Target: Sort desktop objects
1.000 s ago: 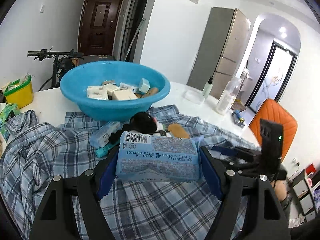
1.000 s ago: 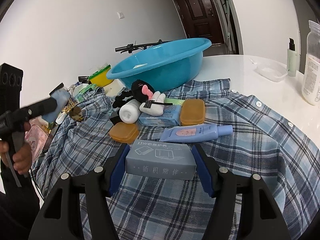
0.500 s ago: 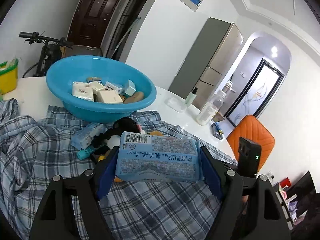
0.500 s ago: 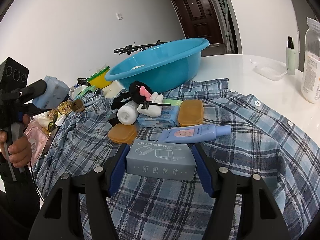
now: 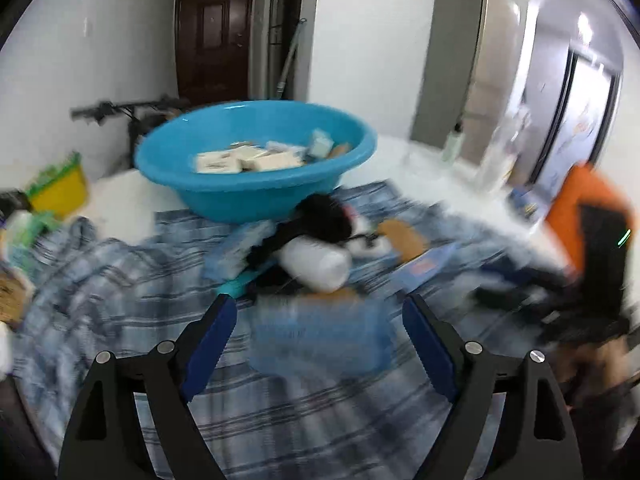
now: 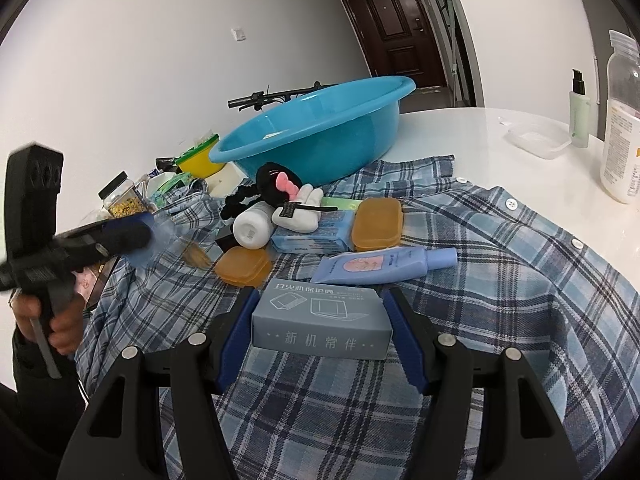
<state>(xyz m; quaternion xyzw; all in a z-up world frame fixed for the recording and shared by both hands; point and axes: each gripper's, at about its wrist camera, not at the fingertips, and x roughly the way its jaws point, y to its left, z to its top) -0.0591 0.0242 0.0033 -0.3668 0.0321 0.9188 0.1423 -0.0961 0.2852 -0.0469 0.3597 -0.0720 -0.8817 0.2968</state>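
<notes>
In the left wrist view my left gripper (image 5: 318, 332) stands open, its blue pads apart from a blurred blue tissue pack (image 5: 320, 338) that lies between them over the plaid shirt (image 5: 120, 280). The blue basin (image 5: 256, 164) with several boxes in it stands behind. In the right wrist view my right gripper (image 6: 320, 320) is shut on a grey phone-case box (image 6: 322, 322) just above the shirt (image 6: 500, 280). The left gripper also shows there at the left (image 6: 132, 236), blurred.
A pile lies before the basin (image 6: 320, 132): a black plush toy (image 6: 280, 184), a white bottle (image 6: 252, 226), two orange soap cases (image 6: 378, 224), a blue tube (image 6: 384, 266), another tissue pack (image 6: 312, 240). Bottles (image 6: 622, 120) and a clear tray (image 6: 538, 140) stand right; a yellow tub (image 5: 60, 188) left.
My left gripper has opened and let go of the tissue pack, and it swings fast, blurring the view. My right gripper keeps its hold on the grey box and has barely moved.
</notes>
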